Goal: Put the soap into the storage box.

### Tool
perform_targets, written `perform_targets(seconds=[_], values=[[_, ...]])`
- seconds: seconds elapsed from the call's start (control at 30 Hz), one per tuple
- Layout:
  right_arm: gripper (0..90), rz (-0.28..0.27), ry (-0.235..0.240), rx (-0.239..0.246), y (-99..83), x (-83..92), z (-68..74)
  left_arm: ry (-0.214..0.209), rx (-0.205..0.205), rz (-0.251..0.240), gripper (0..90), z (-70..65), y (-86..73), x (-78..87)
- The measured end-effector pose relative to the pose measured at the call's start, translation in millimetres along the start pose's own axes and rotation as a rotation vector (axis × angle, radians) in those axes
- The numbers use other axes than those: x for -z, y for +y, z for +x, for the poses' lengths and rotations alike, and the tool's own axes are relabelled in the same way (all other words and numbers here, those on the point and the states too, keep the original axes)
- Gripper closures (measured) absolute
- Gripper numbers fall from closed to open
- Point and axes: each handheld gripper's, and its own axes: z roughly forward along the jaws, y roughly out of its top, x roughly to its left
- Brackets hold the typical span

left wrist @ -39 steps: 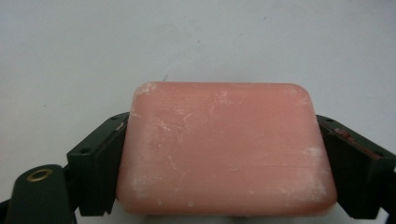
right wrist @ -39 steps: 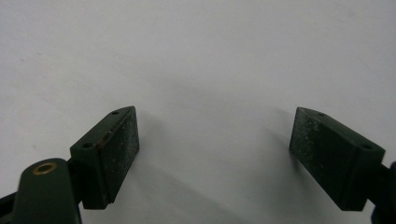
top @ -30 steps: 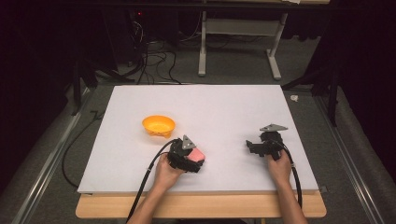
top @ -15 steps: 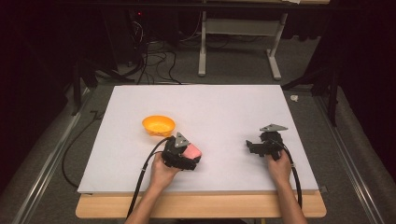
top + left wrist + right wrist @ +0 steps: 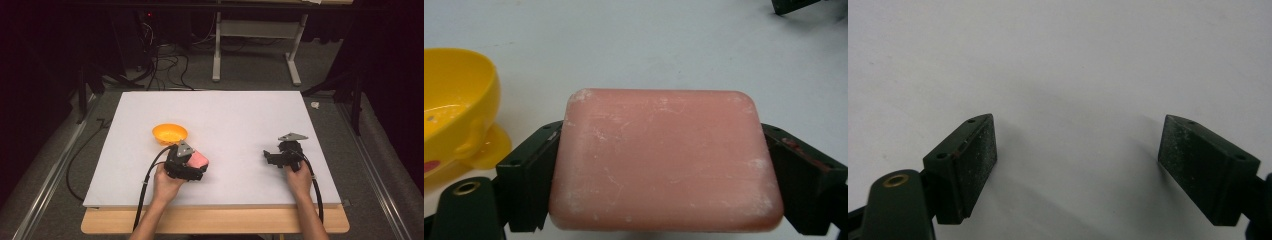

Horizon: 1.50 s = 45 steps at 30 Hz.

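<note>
A pink bar of soap (image 5: 664,160) is clamped between the two black jaws of my left gripper (image 5: 659,185). From above, the soap (image 5: 199,160) shows pink at the left gripper (image 5: 192,165), just below and right of a yellow-orange soap dish (image 5: 170,134). In the left gripper view the dish (image 5: 454,105) lies close at the left. My right gripper (image 5: 272,157) rests on the white board at the right, jaws wide apart. In its own view the right gripper (image 5: 1075,165) holds nothing, with bare board between the pads.
The white board (image 5: 225,115) covers most of a wooden table (image 5: 215,220). Black cables (image 5: 145,185) trail back from both grippers past the front edge. Dark floor, cables and a desk frame (image 5: 255,45) lie beyond the far edge.
My left gripper, holding the soap, has moved slightly left and away, closer to the yellow dish. The right gripper has stayed in place.
</note>
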Motion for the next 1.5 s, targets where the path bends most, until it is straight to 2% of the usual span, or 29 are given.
perform_targets(seconds=[0.27,0.87,1.17,1.37,1.5], values=[[16.5,0.000,0.002,0.001,0.0,-0.1,-0.4,0.019,0.036,-0.028,13.7,10.5,0.5,10.4],[16.6,0.003,0.006,-0.007,0.2,-0.2,-0.7,0.041,0.067,-0.056,13.8,24.1,-1.1,26.0],[16.6,0.001,0.004,-0.001,0.1,-0.2,-0.6,0.035,0.090,-0.071,13.8,29.6,0.6,34.3],[16.5,0.000,0.002,0.001,0.1,-0.1,-0.5,0.045,0.089,-0.075,13.7,33.5,4.0,40.4],[16.6,0.000,0.002,0.001,0.0,-0.1,-0.4,0.033,0.123,-0.083,13.7,38.5,3.8,44.8]])
